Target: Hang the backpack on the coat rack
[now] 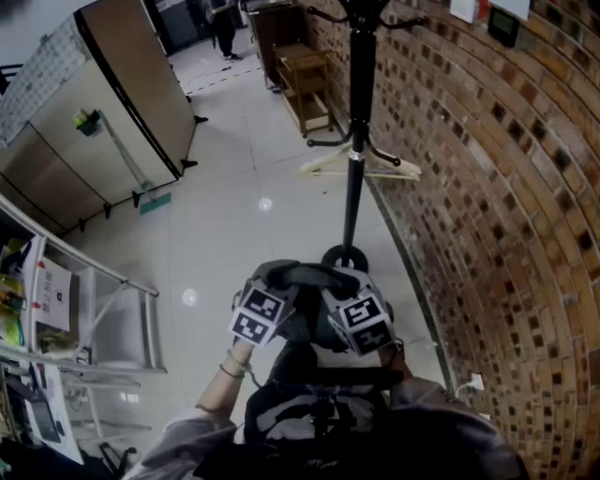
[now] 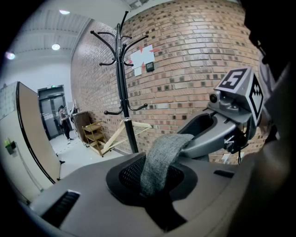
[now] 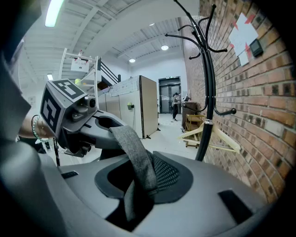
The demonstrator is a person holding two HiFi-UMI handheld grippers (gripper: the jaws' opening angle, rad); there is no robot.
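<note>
Clenching left gripper (image 1: 274,291) and right gripper (image 1: 342,295) on the backpack strap (image 2: 162,157), I face the coat rack (image 1: 354,178) bearing a hanger (image 1: 323,167).

A brick wall (image 1: 506,216) lines the right of the pale tiled floor (image 1: 234,244). A wooden hanger (image 3: 227,137) hangs near it, with a low wooden shelf (image 1: 307,89) beyond. A brown partition (image 1: 141,84) (on feet) stands left. A person (image 1: 225,23) stands far off.
</note>
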